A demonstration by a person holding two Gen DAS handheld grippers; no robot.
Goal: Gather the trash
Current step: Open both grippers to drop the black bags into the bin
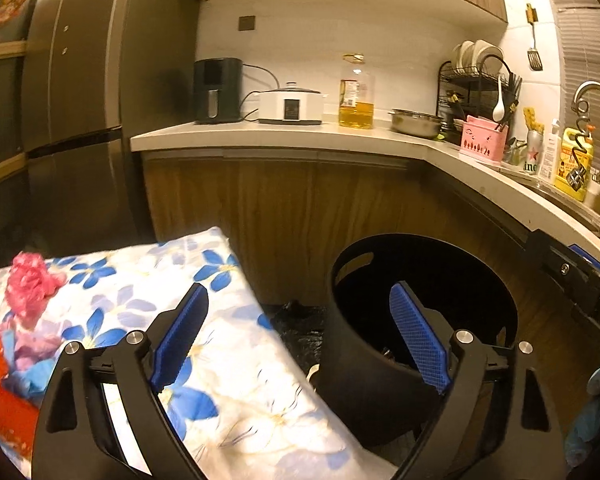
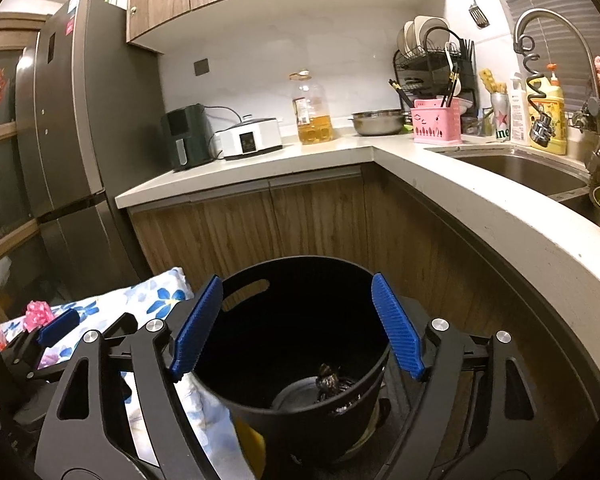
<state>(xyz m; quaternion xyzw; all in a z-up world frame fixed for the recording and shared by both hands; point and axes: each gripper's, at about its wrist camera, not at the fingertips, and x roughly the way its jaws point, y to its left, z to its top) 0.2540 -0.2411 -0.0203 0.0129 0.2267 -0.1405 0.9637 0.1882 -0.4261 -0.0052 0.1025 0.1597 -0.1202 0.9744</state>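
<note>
Now | left claw (image 1: 300, 336) wide open, empty | right claw (image 2: 298, 326) wide open, empty, above black bin (image 2: 296, 340) holding dark trash (image 2: 329, 380) | floral cloth (image 1: 236, 360) left | can (image 2: 501, 118) lettering partly readable

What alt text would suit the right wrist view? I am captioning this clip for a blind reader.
The right gripper, its blue-padded jaws open and empty, hangs over a round black plastic bin with dark trash at its bottom. A blue-flowered white cloth lies left of the bin, with a white kitchen counter behind.
</note>
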